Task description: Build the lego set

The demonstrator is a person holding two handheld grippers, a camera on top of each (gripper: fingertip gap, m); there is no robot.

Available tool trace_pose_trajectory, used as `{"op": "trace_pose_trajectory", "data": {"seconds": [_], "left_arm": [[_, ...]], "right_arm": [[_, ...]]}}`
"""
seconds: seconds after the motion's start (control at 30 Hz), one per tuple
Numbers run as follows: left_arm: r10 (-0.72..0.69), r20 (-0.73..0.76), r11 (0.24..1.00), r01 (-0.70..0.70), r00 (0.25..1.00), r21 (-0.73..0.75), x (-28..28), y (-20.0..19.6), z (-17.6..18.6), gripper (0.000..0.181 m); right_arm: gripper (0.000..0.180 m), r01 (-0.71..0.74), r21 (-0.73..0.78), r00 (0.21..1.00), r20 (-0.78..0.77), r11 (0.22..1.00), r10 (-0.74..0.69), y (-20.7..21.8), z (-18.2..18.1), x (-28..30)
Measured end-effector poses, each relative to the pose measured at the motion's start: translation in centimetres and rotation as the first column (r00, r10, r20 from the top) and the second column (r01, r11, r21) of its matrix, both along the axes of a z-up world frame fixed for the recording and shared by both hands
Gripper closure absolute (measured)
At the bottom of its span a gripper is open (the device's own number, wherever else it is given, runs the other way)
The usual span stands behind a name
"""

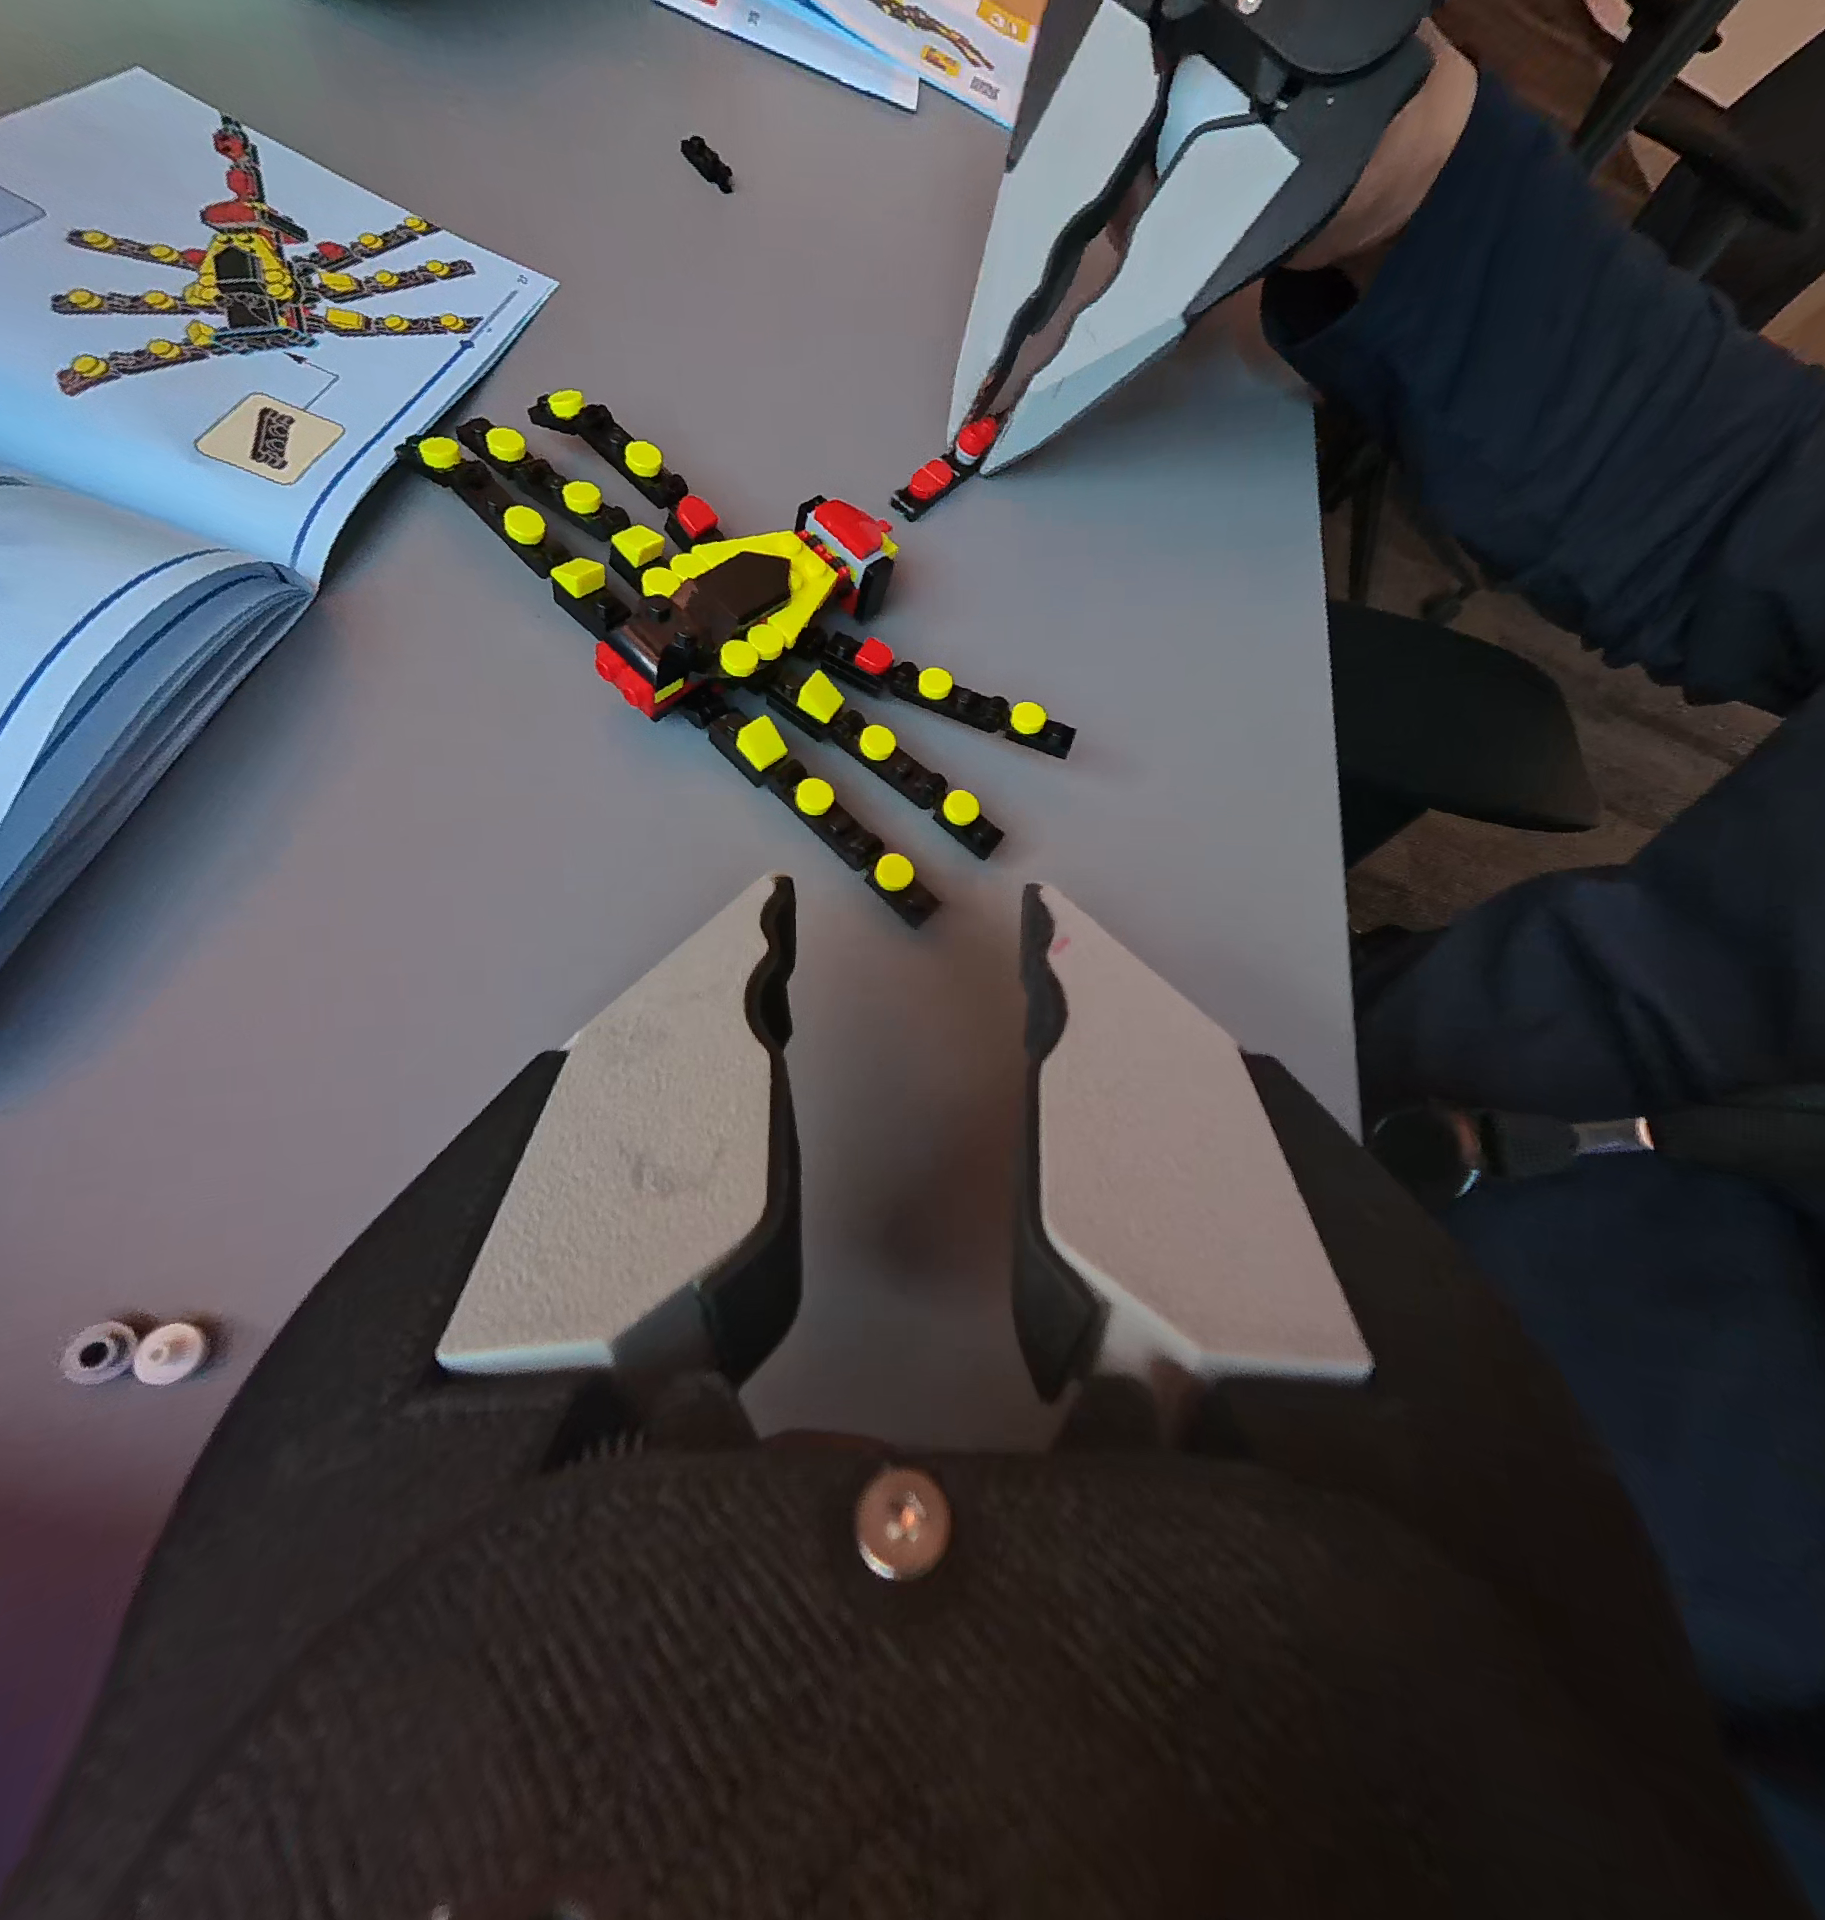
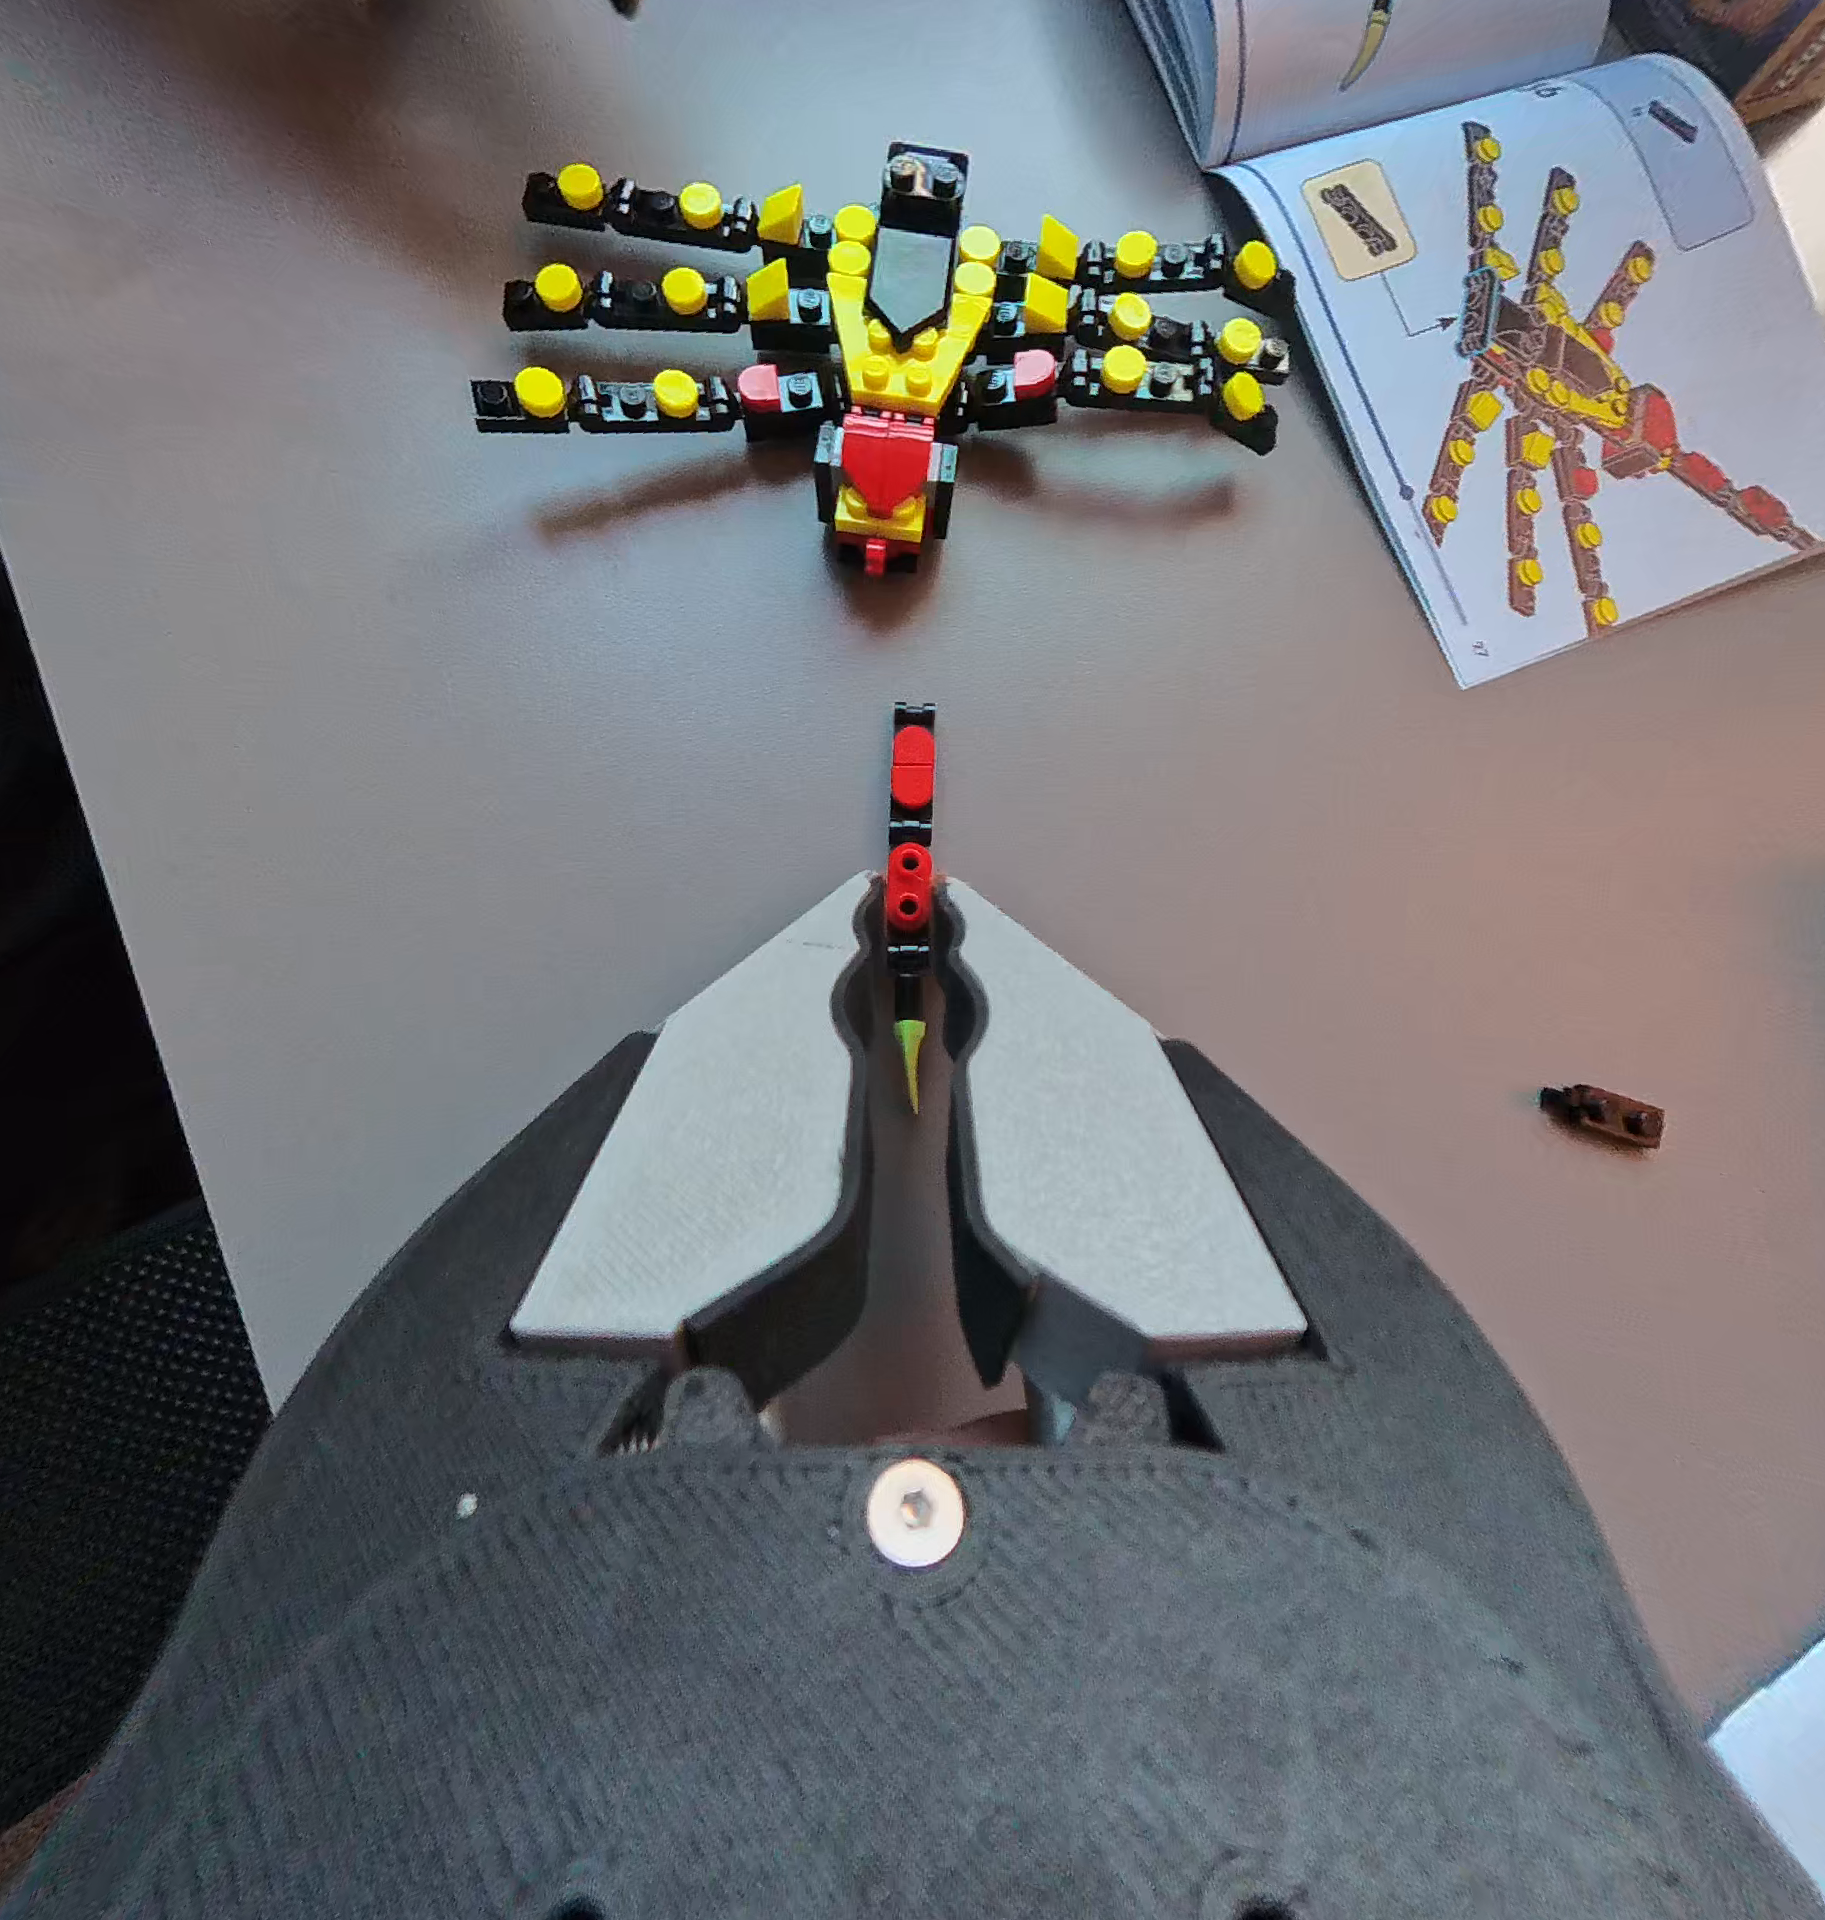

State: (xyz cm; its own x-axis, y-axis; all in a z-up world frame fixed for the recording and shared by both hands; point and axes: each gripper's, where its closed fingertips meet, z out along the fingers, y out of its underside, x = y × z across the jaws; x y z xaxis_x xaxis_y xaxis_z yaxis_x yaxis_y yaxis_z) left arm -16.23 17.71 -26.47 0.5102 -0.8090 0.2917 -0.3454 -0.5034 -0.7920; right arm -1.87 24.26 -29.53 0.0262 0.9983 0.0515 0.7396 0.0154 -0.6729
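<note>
Grey tabletop [image 1: 368, 831] is carrying the yellow-and-black brick scorpion body with six jointed legs [image 2: 892, 312], while the right gripper [image 2: 908, 883] is clamping the thin red-and-black tail segment [image 2: 912, 790] (light, rigid, joints likely fragile—grip the studs) and the left gripper [image 1: 903, 904] is hovering, jaws apart.

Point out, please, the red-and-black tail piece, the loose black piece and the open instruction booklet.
red-and-black tail piece [image 2: 912, 767]: right wrist view, on its red tile.
loose black piece [image 1: 707, 163]: left wrist view, on its middle.
open instruction booklet [image 1: 388, 312]: left wrist view, on its right-hand page.
</note>
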Motion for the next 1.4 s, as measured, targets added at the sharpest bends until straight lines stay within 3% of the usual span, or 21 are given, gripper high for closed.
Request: {"op": "trace_pose_trajectory", "data": {"seconds": [0.03, 0.7, 1.0, 1.23, 1.4], "left_arm": [[0.001, 0.000, 1.000, -0.001, 1.000, -0.002, 0.0, 0.1, 0.0, 0.139], [-0.030, -0.061, 0.999, 0.032, 0.998, 0.030, 1.4, 2.1, 0.4, 0.140], [-0.071, -0.081, 0.997, 0.074, 0.994, 0.034, 2.7, 4.3, 0.5, 0.142], [-0.157, -0.206, 0.977, 0.181, 0.966, 0.108, 4.1, 5.8, 0.2, 0.156], [-0.239, -0.261, 0.954, 0.276, 0.935, 0.114, 5.8, 6.3, 0.2, 0.156]], "right_arm": [[0.175, -0.007, 0.001, 1.000, -0.003, 1.000, 0.007, -0.1, 0.0, 0.0], [0.161, -0.004, 0.026, 0.998, -0.070, 1.000, 0.005, -0.2, 0.5, -1.3], [0.175, -0.014, 0.019, 0.997, -0.079, 1.000, 0.015, -0.3, 0.1, -2.7], [0.175, -0.019, 0.058, 0.991, -0.131, 0.998, 0.026, -0.3, 0.9, -3.9], [0.175, -0.023, 0.052, 0.990, -0.139, 0.998, 0.030, -0.4, 1.0, -3.9]]}}
